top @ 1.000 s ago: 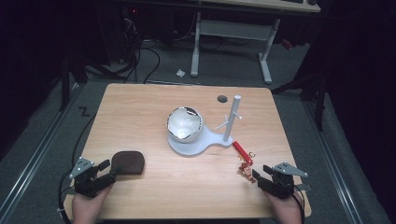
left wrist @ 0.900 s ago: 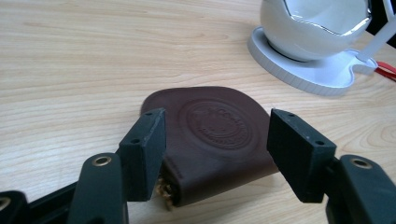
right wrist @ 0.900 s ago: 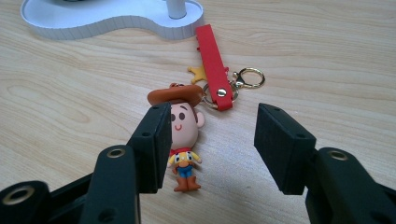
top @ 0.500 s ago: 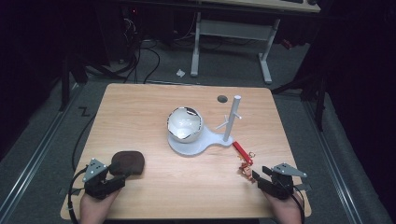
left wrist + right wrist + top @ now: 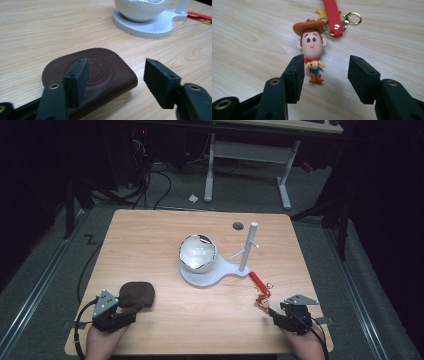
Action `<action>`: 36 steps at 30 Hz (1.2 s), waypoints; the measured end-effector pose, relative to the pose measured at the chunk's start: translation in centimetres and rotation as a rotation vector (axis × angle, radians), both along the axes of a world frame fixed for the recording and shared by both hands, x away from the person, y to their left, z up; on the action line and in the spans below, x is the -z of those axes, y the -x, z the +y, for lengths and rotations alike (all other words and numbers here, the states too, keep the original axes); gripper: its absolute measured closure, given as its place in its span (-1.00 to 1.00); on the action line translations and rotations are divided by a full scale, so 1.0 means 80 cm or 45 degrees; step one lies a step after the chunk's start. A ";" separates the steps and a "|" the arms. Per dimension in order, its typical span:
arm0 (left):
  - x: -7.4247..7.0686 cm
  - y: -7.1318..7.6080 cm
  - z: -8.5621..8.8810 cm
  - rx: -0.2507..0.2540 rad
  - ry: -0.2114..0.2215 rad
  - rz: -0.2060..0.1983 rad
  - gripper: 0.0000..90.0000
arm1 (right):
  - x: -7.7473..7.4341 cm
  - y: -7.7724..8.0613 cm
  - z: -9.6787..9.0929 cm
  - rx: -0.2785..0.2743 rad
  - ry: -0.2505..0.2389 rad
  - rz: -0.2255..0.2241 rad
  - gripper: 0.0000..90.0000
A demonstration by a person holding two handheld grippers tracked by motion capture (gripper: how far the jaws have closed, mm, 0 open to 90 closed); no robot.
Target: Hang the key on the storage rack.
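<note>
Left tool (image 5: 116, 75) gapes over brown pouch (image 5: 100, 72), near table edge (image 5: 195, 352).

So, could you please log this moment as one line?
left gripper: open, at brown pouch | right gripper: open, at cowboy keychain | nothing held

One pouch (image 5: 92, 75), one bowl (image 5: 198, 252), one stand (image 5: 247, 247), one keychain (image 5: 313, 47)
</note>
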State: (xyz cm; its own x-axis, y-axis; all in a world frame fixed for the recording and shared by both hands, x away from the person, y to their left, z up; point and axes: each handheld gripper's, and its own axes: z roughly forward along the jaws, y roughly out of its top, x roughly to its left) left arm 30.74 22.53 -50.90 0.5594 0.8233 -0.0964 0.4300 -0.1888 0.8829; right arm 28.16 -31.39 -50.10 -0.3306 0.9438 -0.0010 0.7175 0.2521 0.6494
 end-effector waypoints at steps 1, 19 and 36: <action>0.000 0.000 0.001 -0.003 0.006 0.000 -0.24 | -0.001 -0.001 0.003 -0.015 0.017 0.022 0.05; 0.001 -0.001 0.004 -0.032 0.010 0.021 -0.32 | -0.014 -0.014 0.015 -0.082 0.088 0.165 0.02; 0.003 -0.002 0.008 -0.035 0.021 0.044 -0.38 | -0.019 -0.019 0.034 -0.201 0.255 0.295 0.02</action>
